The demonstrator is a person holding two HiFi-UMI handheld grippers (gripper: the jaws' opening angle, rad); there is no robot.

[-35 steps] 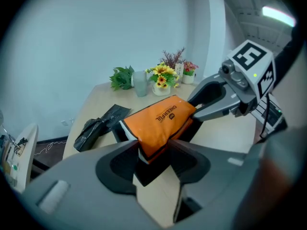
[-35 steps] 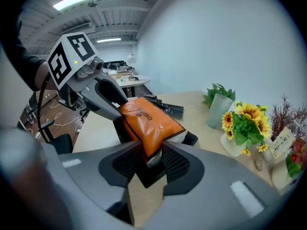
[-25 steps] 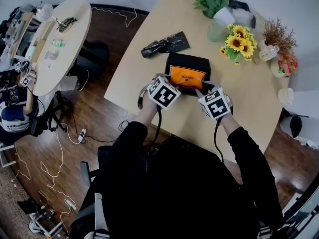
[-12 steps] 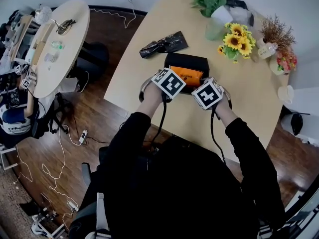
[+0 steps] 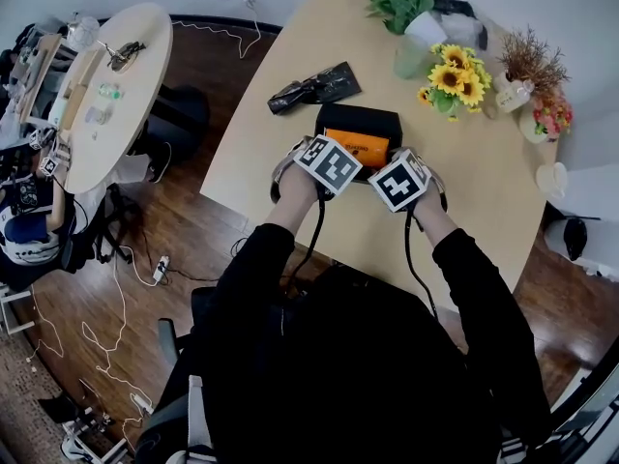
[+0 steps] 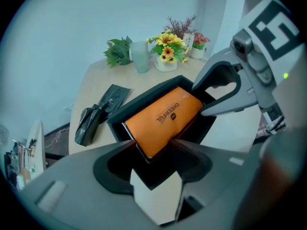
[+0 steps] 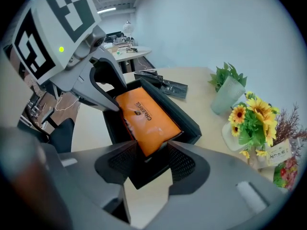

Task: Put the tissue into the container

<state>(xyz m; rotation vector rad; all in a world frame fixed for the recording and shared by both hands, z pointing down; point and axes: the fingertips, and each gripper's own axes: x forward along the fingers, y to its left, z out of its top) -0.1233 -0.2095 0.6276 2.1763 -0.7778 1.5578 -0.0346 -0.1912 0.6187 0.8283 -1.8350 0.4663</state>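
Note:
An orange tissue pack lies in the black box container on the tan table. My left gripper is at the pack's near left corner and my right gripper at its near right corner. In the left gripper view, the pack's corner pokes between the left gripper's jaws, which are opening. In the right gripper view, the pack's other corner sits between the right gripper's opening jaws. Each gripper view also shows the opposite gripper beside the container.
A crumpled black plastic bag lies left of and beyond the container. A sunflower vase, a green plant and a dried-flower pot stand at the back right. The table's near edge runs just under my hands.
Both grippers have moved forward and closer together over the container. The orange pack has gone down into the box, with less of it showing.

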